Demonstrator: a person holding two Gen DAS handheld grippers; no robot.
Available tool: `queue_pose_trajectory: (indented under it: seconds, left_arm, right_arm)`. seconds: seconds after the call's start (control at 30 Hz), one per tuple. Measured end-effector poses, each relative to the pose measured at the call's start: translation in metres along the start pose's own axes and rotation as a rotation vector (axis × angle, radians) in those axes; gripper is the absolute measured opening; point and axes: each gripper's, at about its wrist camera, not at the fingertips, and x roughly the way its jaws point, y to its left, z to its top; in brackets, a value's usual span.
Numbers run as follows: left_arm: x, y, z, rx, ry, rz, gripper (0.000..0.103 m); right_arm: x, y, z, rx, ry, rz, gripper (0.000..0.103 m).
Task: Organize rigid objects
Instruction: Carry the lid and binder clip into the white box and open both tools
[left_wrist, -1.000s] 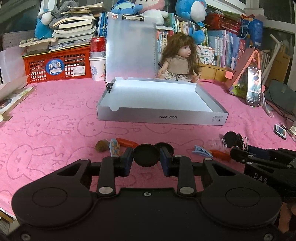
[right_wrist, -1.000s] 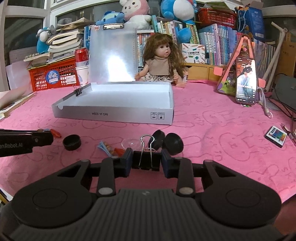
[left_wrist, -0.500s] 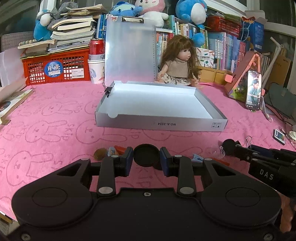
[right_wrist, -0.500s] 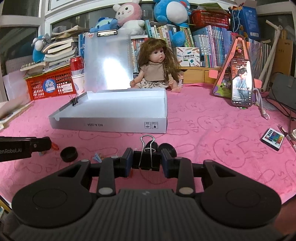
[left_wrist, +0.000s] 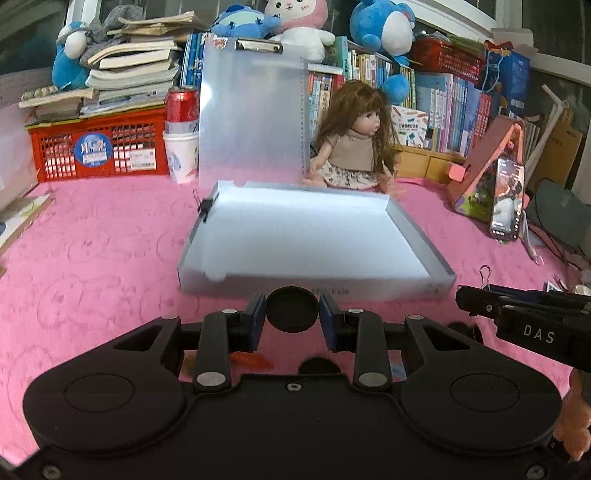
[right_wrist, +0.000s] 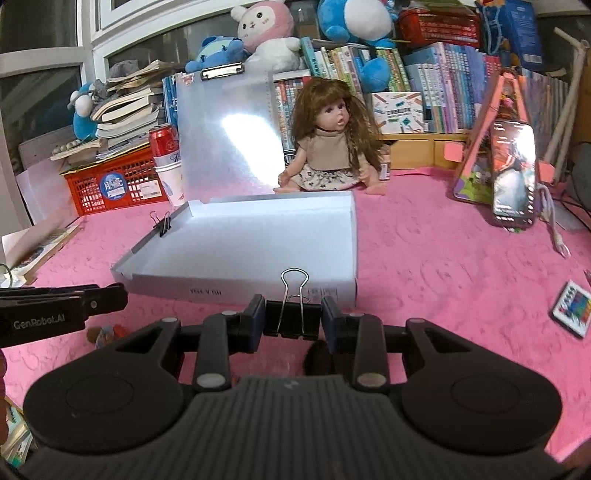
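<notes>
Black cap (left_wrist: 292, 309) in left claw (left_wrist: 292, 316), binder clip (right_wrist: 292, 318) in right claw (right_wrist: 293, 320).

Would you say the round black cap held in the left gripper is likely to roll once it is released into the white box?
Probably, if it lands on edge: the black cap is round, held upright. It looks rigid and light. The white box has low walls, likely enough to stop it.

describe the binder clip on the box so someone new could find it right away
Start at the shallow white box lying open on the pink cloth, in front of the doll. Follow its left wall toward the back: the small black binder clip is pinched onto that rim. The other binder clip is held in the right gripper.
</notes>
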Motion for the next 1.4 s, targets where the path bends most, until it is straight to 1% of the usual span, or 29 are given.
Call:
queue_pose_trajectory:
  seconds: [0.13, 0.23, 0.37, 0.5, 0.63, 0.73, 1.0, 1.2, 1.3, 1.4]
  left_arm:
    - [0.012, 0.001, 0.018, -0.004, 0.008, -0.005, 0.03]
    - [0.025, 0.006, 0.033, -0.028, 0.022, -0.008, 0.03]
    - [0.043, 0.012, 0.05, -0.055, 0.042, -0.003, 0.03]
    - [0.068, 0.016, 0.063, -0.084, 0.089, -0.006, 0.03]
    - [0.095, 0.019, 0.075, -0.104, 0.141, 0.001, 0.03]
    - [0.111, 0.02, 0.08, -0.113, 0.163, 0.013, 0.03]
    - [0.145, 0.02, 0.079, -0.102, 0.228, 0.048, 0.03]
    - [0.154, 0.02, 0.069, -0.086, 0.262, 0.053, 0.03]
    - [0.156, 0.018, 0.064, -0.072, 0.278, 0.054, 0.03]
    - [0.158, 0.017, 0.06, -0.062, 0.29, 0.057, 0.03]
  right_arm:
    - [0.013, -0.001, 0.021, -0.012, 0.026, 0.012, 0.038]
    - [0.022, -0.001, 0.034, -0.025, 0.04, 0.011, 0.038]
    - [0.04, -0.004, 0.051, -0.01, 0.076, 0.02, 0.038]
    - [0.061, -0.009, 0.066, 0.024, 0.122, 0.033, 0.038]
    - [0.084, -0.011, 0.079, 0.049, 0.171, 0.021, 0.038]
    - [0.102, -0.01, 0.084, 0.052, 0.209, 0.012, 0.038]
    - [0.137, -0.003, 0.085, 0.039, 0.294, 0.018, 0.038]
    - [0.15, -0.003, 0.077, 0.048, 0.354, 0.016, 0.038]
    - [0.151, 0.0, 0.071, 0.017, 0.365, 0.006, 0.038]
    - [0.154, -0.001, 0.066, 0.012, 0.384, 0.007, 0.038]
